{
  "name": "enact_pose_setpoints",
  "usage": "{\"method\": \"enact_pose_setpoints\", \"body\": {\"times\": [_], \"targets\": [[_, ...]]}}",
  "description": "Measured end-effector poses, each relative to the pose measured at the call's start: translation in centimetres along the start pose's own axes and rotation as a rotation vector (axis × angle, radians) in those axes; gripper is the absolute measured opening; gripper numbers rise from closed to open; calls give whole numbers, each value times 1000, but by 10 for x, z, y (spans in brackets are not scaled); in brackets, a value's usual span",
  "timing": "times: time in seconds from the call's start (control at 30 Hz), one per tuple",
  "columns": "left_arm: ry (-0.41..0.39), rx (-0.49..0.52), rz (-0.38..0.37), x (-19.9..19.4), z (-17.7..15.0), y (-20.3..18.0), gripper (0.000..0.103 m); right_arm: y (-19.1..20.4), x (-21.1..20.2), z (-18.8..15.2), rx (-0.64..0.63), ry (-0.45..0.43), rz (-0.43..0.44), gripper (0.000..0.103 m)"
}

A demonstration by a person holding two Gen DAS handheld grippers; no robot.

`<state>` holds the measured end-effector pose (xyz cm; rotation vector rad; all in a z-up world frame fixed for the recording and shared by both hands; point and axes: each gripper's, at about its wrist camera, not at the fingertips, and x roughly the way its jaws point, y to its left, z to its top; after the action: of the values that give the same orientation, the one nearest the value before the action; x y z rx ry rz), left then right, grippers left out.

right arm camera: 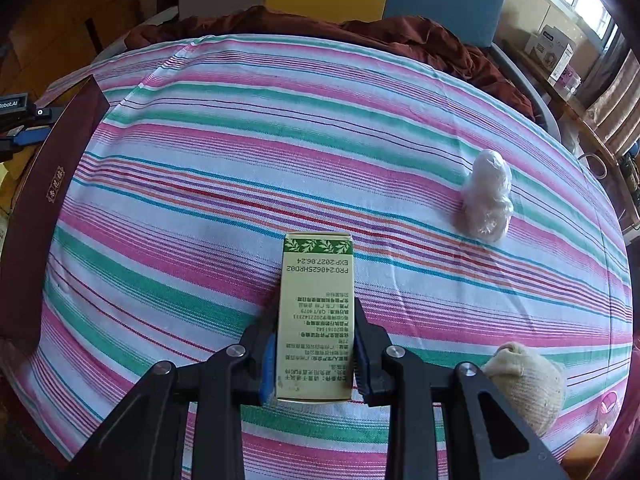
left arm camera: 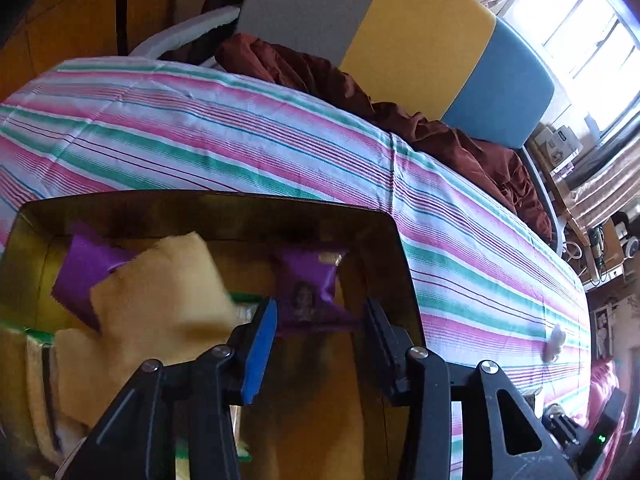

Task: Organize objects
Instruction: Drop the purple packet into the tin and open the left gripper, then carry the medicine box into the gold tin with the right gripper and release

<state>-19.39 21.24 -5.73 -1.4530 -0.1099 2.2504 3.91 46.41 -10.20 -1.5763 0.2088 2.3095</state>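
Left gripper [left arm camera: 320, 316]: jaws parted over the open gift box [left arm camera: 208, 204], a purple snack packet [left arm camera: 310, 294] lying between the fingers, the pads seemingly clear of it, so judged released inside the box; contents alongside: a second purple packet [left arm camera: 82, 270] toward the box's far left corner, a yellow cloth [left arm camera: 160, 292] across the middle, a green-edged carton [left arm camera: 24, 334] at the left wall, only partly seen. Right gripper [right arm camera: 316, 344]: pinching a cream carton with a green leaf band [right arm camera: 316, 304], pads pressed on its long sides, held above the striped tablecloth [right arm camera: 240, 160] near the table's near edge; whether the carton's base touches the cloth cannot be told. Outward on the table: a wad of clear plastic wrap [right arm camera: 488, 200] toward the right edge, well apart from the carton; a beige knitted sock or glove [right arm camera: 528, 384] at the near right corner; the box's maroon side [right arm camera: 44, 208] at the left edge. Progress, as a judgement: several items already boxed; the carton in hand, the plastic wad and the knitted piece seem left to gather, so roughly past the halfway mark.
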Motion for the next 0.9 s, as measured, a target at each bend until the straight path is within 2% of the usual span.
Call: {"method": "enact_pose_setpoints", "body": {"times": [0.1, 0.17, 0.33, 0.57, 0.83, 0.9], "targets": [[-50, 55, 42, -20, -17, -5, 49, -1, 1, 1, -3, -2, -3, 30], [-91, 102, 59, -36, -32, -8, 56, -1, 2, 1, -4, -3, -5, 30], [-175, 175, 90, -74, -73, -8, 61, -1, 2, 1, -10, -8, -16, 30], [-240, 199, 130, -109, -112, 4, 62, 1, 1, 2, -13, -15, -37, 30], [-295, 222, 168, -135, -136, 16, 64, 0, -3, 2, 53, 12, -38, 30], [-303, 220, 174, -139, -141, 19, 65, 5, -8, 3, 74, 16, -10, 30]]}}
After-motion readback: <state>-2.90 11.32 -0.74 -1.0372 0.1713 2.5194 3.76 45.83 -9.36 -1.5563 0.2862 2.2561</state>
